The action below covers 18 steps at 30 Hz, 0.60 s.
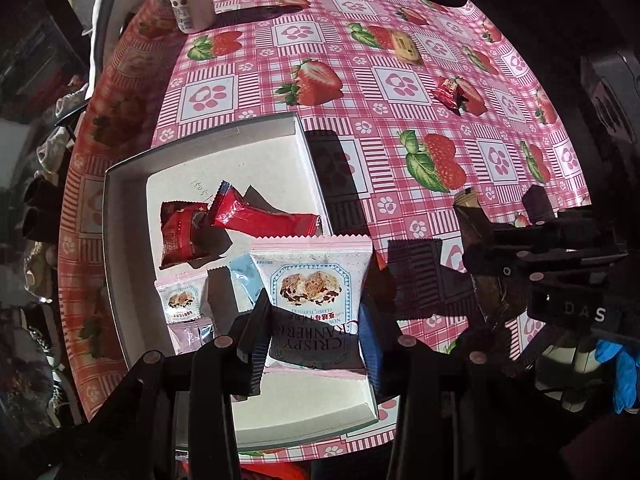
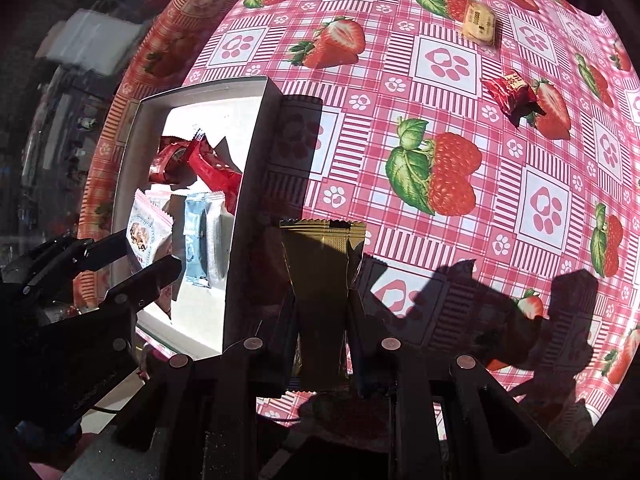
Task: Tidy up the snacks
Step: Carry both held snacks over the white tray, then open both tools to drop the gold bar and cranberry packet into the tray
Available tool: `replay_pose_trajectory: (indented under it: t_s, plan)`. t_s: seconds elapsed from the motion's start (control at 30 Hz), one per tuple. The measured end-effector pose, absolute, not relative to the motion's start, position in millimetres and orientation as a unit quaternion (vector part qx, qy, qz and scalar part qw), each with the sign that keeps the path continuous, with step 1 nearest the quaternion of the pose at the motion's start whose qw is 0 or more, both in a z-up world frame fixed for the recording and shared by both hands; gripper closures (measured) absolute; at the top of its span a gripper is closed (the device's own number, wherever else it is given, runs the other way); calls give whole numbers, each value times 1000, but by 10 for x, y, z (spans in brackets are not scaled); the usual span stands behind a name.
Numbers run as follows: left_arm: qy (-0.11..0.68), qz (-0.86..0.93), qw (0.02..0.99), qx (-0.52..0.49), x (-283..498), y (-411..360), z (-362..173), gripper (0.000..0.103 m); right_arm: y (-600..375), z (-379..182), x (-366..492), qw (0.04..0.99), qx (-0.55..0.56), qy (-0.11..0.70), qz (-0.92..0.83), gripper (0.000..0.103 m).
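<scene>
**Holding two snack packets above the white box and the table beside it**

Gripping a pale pink square packet printed with a cranberry nougat picture (image 1: 310, 300), the left gripper (image 1: 310, 344) is clamped on the packet's lower half, one finger on each side edge. The packet hangs directly over the near right part of the shallow white cardboard box (image 1: 120, 216), so its way into the box is straight down.

Beside it, the right gripper (image 2: 322, 344) is clenched on a narrow gold foil packet (image 2: 322, 276), long axis running along the fingers, serrated end pointing away. This packet sits just outside the box's right wall, above the pink strawberry-print tablecloth (image 2: 400, 92); the box lies to its left, so it must cross that wall before release. The left hand is the better placed of the two.

Inside the box, nearest first: a smaller cranberry packet (image 1: 180, 300), a light blue packet (image 2: 196, 236), then two red packets, one squarish (image 1: 180, 236) and one long (image 1: 260, 216).

Farther out on the tablecloth lie a loose red wrapped candy (image 2: 510, 94) and a tan rectangular packet (image 2: 480, 26), well apart from the box. A white bottle (image 1: 190, 0) stands at the table's far left edge.

Only the left wrist view shows the pink packet's position over the box; only the right wrist view shows the gold packet clear of the wall.
</scene>
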<state>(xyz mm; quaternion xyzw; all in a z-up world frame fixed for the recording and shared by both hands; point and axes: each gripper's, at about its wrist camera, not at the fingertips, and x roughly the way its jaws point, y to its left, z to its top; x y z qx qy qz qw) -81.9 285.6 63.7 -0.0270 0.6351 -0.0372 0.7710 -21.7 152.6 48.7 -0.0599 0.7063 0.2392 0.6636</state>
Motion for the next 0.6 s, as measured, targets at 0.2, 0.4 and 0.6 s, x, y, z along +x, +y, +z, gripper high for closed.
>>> replay_pose_trajectory:
  t_s: [0.2,0.4,0.6]
  plan:
    - [634,-25,772,-40,-845,3012,616,59,1721,538,-190,663,-73,701,250,79]
    - [635,-12,771,-52,-865,3157,590,59,1939,584,-178,660,-81,699,264,79]
    - [639,12,766,-68,-942,3332,511,59,2177,599,-200,652,-80,698,285,79]
